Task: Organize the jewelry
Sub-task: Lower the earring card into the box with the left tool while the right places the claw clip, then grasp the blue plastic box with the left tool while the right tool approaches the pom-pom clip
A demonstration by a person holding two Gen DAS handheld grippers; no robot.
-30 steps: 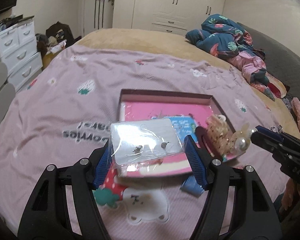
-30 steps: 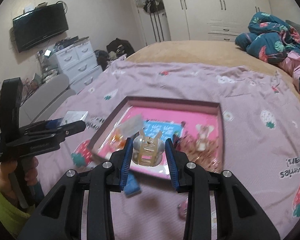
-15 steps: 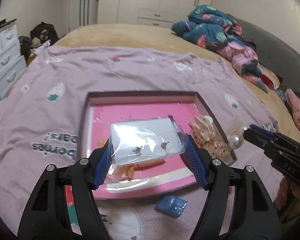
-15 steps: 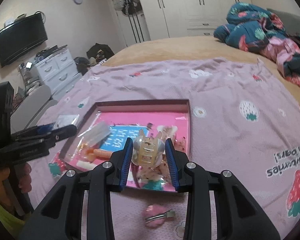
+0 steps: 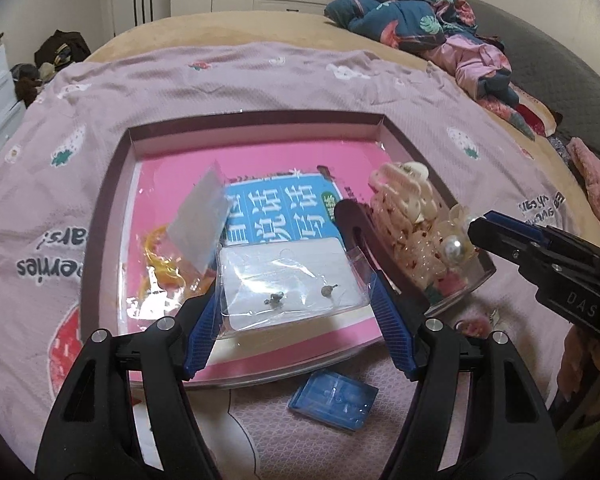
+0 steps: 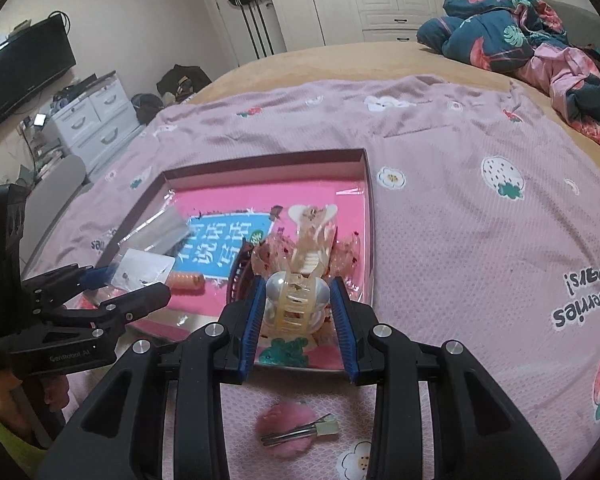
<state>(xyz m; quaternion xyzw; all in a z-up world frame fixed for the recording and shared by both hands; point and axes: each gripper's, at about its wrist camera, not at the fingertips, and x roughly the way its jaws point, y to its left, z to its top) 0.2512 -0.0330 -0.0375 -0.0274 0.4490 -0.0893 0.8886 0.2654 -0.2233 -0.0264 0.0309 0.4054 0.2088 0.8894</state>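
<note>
Both tools lower and nearer the pink tray (image 5: pixel 112 184), earring packet (image 5: pixel 288 280) and pearl claw clip (image 6: pixel 294 304) now above it.

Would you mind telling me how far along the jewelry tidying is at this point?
Done: a pale hair claw, a headband and an orange coil tie already lie in the box. In hand: the left tongs hold a bagged earring card, the right tongs a pearl hair claw, both above the box. Left: the pink fuzzy clip and blue case on the bedspread.
</note>
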